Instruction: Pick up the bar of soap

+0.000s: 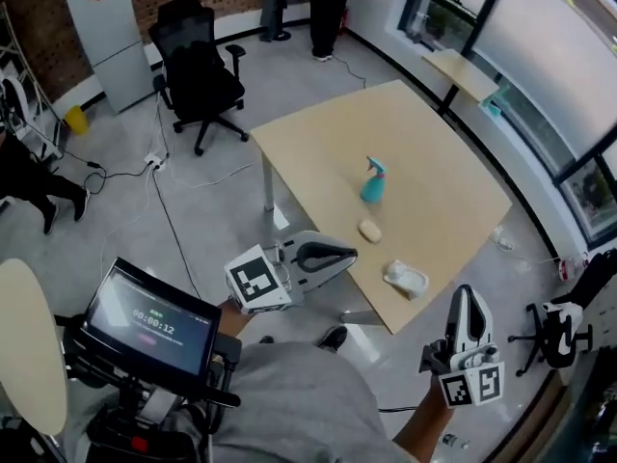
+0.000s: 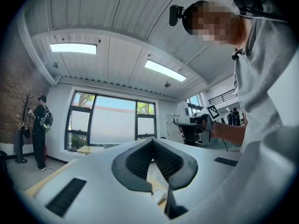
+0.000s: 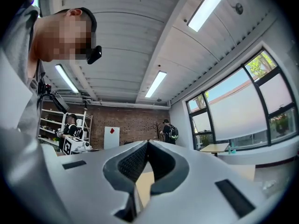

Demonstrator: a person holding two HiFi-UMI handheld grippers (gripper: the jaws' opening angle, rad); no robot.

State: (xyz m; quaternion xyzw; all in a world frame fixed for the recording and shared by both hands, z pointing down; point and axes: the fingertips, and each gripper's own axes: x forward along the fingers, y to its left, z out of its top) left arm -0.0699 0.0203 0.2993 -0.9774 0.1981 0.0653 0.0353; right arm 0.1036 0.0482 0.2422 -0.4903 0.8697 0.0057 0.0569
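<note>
left gripper (image 1: 349,255) and right gripper (image 1: 465,302) closed, empty, pale cream oval bar of soap (image 1: 369,230) on tan table (image 1: 424,133)

Bright daylight, ceiling strips, fisheye edges.

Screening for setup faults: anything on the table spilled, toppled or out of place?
Nothing stands out. The teal spray bottle stands upright, the cream oval bar of soap lies flat on the light wooden table, and a white dish-like object sits close to the near edge.
</note>
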